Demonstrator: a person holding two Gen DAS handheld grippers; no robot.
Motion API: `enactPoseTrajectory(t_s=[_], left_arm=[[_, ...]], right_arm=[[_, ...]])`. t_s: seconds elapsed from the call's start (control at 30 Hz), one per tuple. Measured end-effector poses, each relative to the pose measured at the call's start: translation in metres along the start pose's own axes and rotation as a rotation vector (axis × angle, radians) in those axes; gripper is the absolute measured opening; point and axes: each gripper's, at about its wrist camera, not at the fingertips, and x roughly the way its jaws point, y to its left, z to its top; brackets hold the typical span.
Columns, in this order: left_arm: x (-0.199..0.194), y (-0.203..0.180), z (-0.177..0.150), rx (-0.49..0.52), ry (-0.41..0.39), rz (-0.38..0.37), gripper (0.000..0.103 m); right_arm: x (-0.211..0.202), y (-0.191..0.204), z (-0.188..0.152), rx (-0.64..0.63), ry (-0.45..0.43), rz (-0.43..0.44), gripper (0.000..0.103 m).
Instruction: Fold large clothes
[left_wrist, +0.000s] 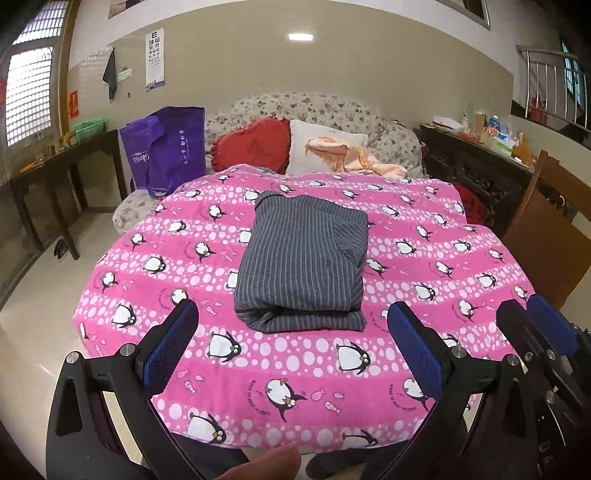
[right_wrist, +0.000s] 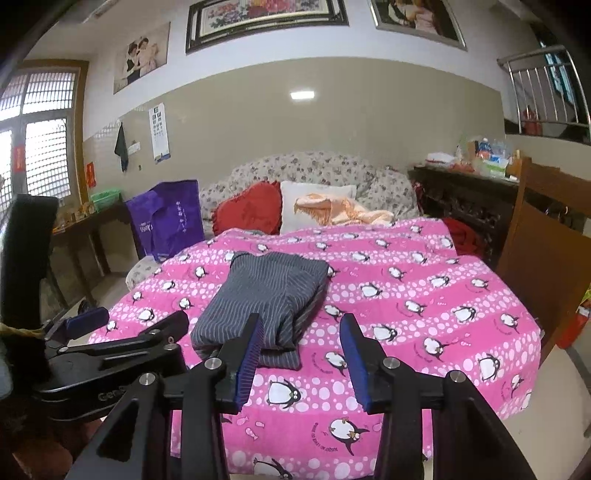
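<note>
We judge the folding all but done: the striped garment (left_wrist: 301, 258) lies in a neat bundle in the middle of the pink quilt (left_wrist: 424, 258). Our left gripper (left_wrist: 291, 347) and right gripper (right_wrist: 301, 354) hang near it, jaws open and empty. Next calls only for checking the edges, or setting the bundle aside.

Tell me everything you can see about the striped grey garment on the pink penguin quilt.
The striped grey garment is dark grey with thin pale stripes and looks like soft knit fabric. It is folded into a thick, roughly rectangular bundle of several layers, with a rounded fold along its near edge. It lies flat on the pink penguin quilt, about midway across. Nothing but the quilt touches it; both grippers are clear of it.
</note>
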Motion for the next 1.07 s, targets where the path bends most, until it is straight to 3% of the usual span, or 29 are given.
enactPoseTrajectory(t_s=[0.17, 0.87, 1.07], left_arm=[[0.000, 0.000, -0.001, 0.007, 0.001, 0.007, 0.103], [0.004, -0.010, -0.008, -0.001, 0.018, 0.009, 0.103], [-0.001, -0.014, -0.011, -0.001, -0.016, -0.002, 0.103]], right_arm=[[0.000, -0.004, 0.001, 0.015, -0.009, -0.010, 0.055], [0.002, -0.009, -0.003, 0.026, 0.003, -0.004, 0.055], [0.003, -0.009, -0.004, 0.028, 0.004, -0.003, 0.055]])
